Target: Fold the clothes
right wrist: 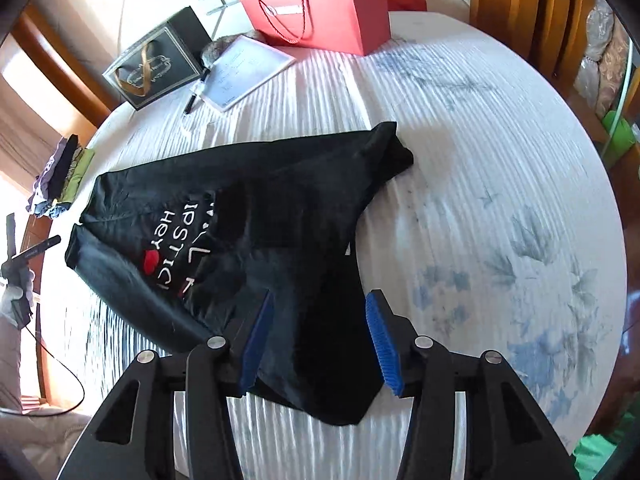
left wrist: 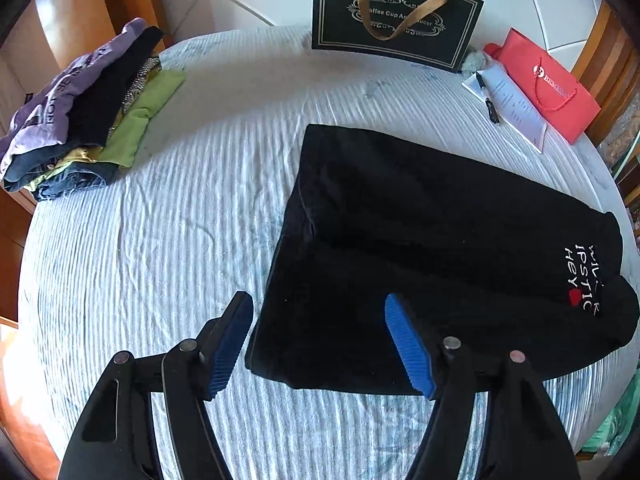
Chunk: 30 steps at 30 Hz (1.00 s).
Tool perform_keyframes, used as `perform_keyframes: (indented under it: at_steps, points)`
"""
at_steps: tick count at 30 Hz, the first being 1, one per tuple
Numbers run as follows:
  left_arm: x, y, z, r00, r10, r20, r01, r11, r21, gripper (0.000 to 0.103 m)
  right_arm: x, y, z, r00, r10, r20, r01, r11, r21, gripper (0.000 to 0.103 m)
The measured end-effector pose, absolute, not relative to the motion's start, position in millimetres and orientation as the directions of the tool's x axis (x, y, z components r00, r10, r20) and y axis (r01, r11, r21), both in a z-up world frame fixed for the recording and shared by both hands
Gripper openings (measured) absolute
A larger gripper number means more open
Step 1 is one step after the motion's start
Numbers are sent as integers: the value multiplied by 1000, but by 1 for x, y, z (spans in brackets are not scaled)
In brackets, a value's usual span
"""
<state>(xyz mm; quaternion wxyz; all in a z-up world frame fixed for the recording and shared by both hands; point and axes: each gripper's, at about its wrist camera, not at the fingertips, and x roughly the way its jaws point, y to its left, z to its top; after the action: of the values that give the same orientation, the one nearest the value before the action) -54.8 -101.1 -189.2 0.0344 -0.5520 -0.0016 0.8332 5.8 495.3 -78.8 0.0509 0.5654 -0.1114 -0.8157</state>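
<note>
A black T-shirt [left wrist: 420,248] with white lettering and a red lip print lies partly folded on the striped tablecloth [left wrist: 180,220]. My left gripper [left wrist: 320,316] is open and empty, hovering over the shirt's near left edge. In the right wrist view the same shirt [right wrist: 256,232] lies spread with a sleeve pointing to the far right. My right gripper [right wrist: 320,312] is open and empty, its jaws standing over the shirt's near corner.
A stack of folded clothes [left wrist: 80,112] sits at the table's far left edge. A black gift bag [left wrist: 396,16], a red gift bag [left wrist: 548,84], a notepad [left wrist: 512,104] and a pen [left wrist: 489,98] stand along the far side. Wooden chairs [right wrist: 532,8] surround the table.
</note>
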Motion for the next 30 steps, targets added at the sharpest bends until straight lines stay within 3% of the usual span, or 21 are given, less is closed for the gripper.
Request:
perform_keyframes:
  at_steps: [5, 6, 7, 9, 12, 16, 19, 20, 22, 23, 24, 27, 30]
  points:
    - [-73, -92, -216, -320, 76, -944, -71, -996, -56, 70, -14, 497, -115, -240, -279, -930, -182, -928, 325, 48]
    - [-76, -90, -222, -306, 79, -949, -74, -995, -59, 69, -15, 494, -119, -234, -277, -932, -177, -931, 321, 44]
    - [-79, -89, -227, -293, 74, -953, -78, -996, -53, 58, -14, 487, -117, -241, -240, -940, -151, -948, 281, 23]
    - [-77, -86, -229, -309, 17, -951, -84, -996, 10, 25, -12, 474, -110, -267, -159, -950, -94, -977, 190, 2]
    - [-75, -95, -226, -335, -11, -942, -46, -999, 28, 10, -4, 452, -74, -420, -73, -905, 43, -997, 60, 2]
    - [-77, -105, -225, -346, -8, -938, -7, -1000, 11, 10, -10, 454, -51, -609, -23, -793, 44, -999, -4, 4]
    - [-75, -107, -220, -362, 12, -932, 1, -1000, -14, 13, -34, 472, -81, -503, 65, -862, -61, -997, -39, 20]
    - [-73, -108, -215, -374, 26, -927, 3, -1000, -30, 17, -37, 477, -90, -457, 69, -887, -85, -996, -33, 20]
    - [-67, -114, -204, -411, 59, -910, 5, -998, -67, 48, -33, 486, -98, -413, 63, -908, -122, -992, -13, 20]
    - [-65, -116, -198, -429, 67, -901, -1, -997, -74, 56, -26, 489, -96, -417, 47, -908, -128, -992, 8, 20]
    - [-63, -118, -195, -439, 75, -895, -14, -997, -77, 60, -18, 491, -92, -426, 29, -904, -134, -990, 31, 23]
    - [-61, -120, -189, -448, 88, -890, -49, -996, -74, 60, 4, 497, -89, -430, -41, -902, -140, -984, 111, 49]
    - [-71, -111, -197, -428, 78, -900, -87, -995, -46, 60, 21, 497, -99, -394, -76, -916, -131, -982, 138, 50]
